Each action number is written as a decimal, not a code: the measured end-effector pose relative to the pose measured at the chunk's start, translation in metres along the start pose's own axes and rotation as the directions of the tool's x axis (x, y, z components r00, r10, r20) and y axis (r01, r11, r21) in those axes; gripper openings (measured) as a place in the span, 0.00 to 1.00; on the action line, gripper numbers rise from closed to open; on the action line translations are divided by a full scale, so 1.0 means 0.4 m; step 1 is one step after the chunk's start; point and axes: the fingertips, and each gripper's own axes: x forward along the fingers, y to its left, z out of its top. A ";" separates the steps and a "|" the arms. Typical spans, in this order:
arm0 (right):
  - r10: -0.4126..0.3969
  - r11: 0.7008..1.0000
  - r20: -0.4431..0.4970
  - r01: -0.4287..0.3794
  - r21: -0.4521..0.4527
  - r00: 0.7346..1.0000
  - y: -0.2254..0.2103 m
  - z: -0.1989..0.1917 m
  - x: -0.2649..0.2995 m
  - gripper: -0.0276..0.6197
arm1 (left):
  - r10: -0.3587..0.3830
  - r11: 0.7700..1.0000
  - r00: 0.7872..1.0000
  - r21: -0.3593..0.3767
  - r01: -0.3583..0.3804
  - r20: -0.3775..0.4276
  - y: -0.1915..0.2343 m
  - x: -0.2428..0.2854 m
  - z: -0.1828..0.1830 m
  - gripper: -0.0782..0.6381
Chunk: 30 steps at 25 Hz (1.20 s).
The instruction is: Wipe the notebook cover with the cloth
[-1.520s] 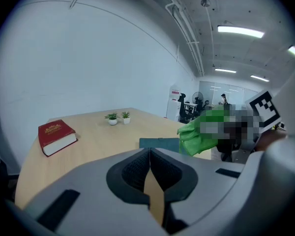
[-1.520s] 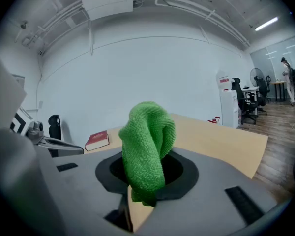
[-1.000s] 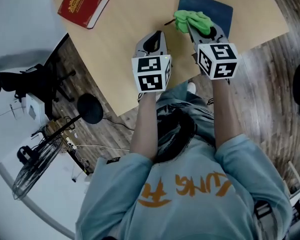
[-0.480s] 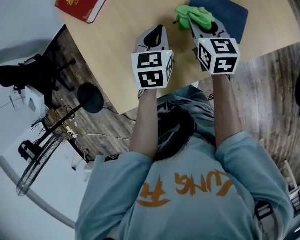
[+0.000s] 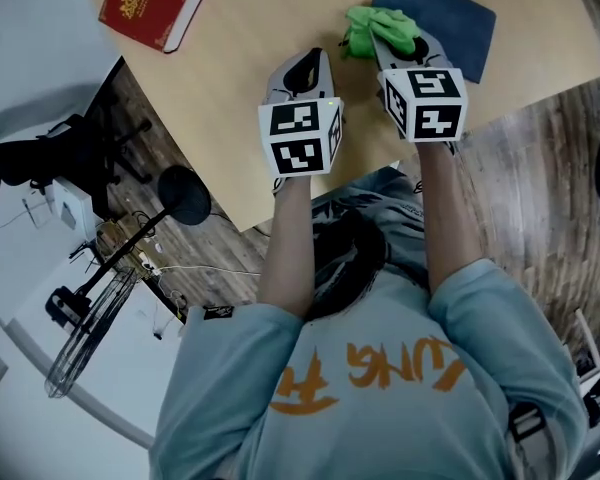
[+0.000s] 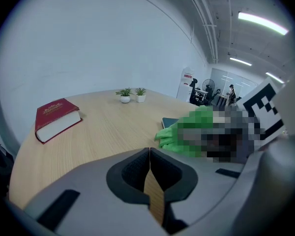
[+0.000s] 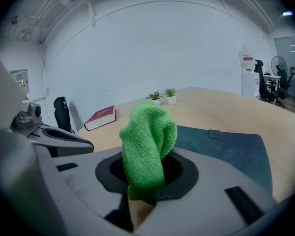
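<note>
My right claw (image 7: 143, 191) was clamped on the cloth (image 7: 147, 141) at the edge of the notebook (image 7: 226, 149); best pressed flat and swept across, I reckoned.

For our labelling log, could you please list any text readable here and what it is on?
Red book: gold cover print, too small to read.
Shirt: orange print, upside down, unclear.
Wall sign: too blurred.
Cubes on left gripper and right gripper: square markers, no words.
</note>
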 end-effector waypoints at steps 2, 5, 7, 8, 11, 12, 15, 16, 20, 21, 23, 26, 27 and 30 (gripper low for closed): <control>-0.002 1.000 0.002 0.002 0.004 1.000 -0.006 -0.001 -0.004 0.17 | -0.004 1.000 1.000 0.001 0.004 -0.001 -0.006 0.005 0.001 0.14; -0.013 1.000 0.000 0.013 0.009 1.000 -0.016 -0.007 -0.014 0.17 | -0.020 1.000 1.000 0.007 0.020 0.002 -0.026 0.011 0.007 0.14; -0.019 1.000 0.001 0.019 0.014 1.000 -0.024 -0.010 -0.021 0.17 | -0.030 0.999 1.000 0.011 0.030 0.003 -0.039 0.013 0.007 0.14; -0.023 1.000 0.001 0.023 0.016 1.000 -0.029 -0.012 -0.025 0.17 | -0.035 0.999 0.999 0.012 0.035 0.003 -0.046 0.014 0.006 0.14; -0.036 0.999 0.000 0.036 0.018 0.999 -0.042 -0.017 -0.038 0.17 | -0.046 0.999 0.999 0.011 0.046 -0.001 -0.061 0.015 0.000 0.14; -0.040 0.999 -0.001 0.040 0.019 0.999 -0.045 -0.018 -0.041 0.17 | -0.048 0.999 0.999 0.011 0.048 -0.003 -0.064 0.015 -0.002 0.14; -0.048 0.999 -0.002 0.048 0.022 0.999 -0.055 -0.024 -0.048 0.17 | -0.054 0.998 0.999 0.012 0.054 -0.006 -0.072 0.017 -0.005 0.14; -0.051 0.998 -0.003 0.051 0.023 0.999 -0.059 -0.026 -0.050 0.17 | -0.057 0.998 0.998 0.013 0.057 -0.006 -0.076 0.019 -0.006 0.14; -0.065 0.997 -0.008 0.066 0.028 0.998 -0.074 -0.033 -0.064 0.17 | -0.072 0.997 0.997 0.018 0.072 -0.008 -0.095 0.023 -0.004 0.14; -0.071 0.997 -0.010 0.071 0.029 0.997 -0.080 -0.034 -0.068 0.17 | -0.077 0.997 0.997 0.019 0.077 -0.008 -0.101 0.026 -0.003 0.14; -0.084 0.996 -0.014 0.084 0.033 0.996 -0.095 -0.036 -0.077 0.17 | -0.090 0.996 0.996 0.026 0.091 -0.010 -0.119 0.033 0.000 0.14; -0.099 0.994 -0.016 0.100 0.043 0.995 -0.117 -0.040 -0.090 0.17 | -0.108 0.993 0.994 0.041 0.109 -0.014 -0.144 0.042 0.004 0.14; -0.104 0.993 -0.016 0.105 0.045 0.994 -0.125 -0.041 -0.095 0.17 | -0.114 0.992 0.993 0.045 0.114 -0.015 -0.152 0.045 0.005 0.14; -0.120 0.991 -0.018 0.121 0.055 0.993 -0.146 -0.046 -0.107 0.17 | -0.126 0.990 0.992 0.054 0.127 -0.021 -0.169 0.052 0.007 0.14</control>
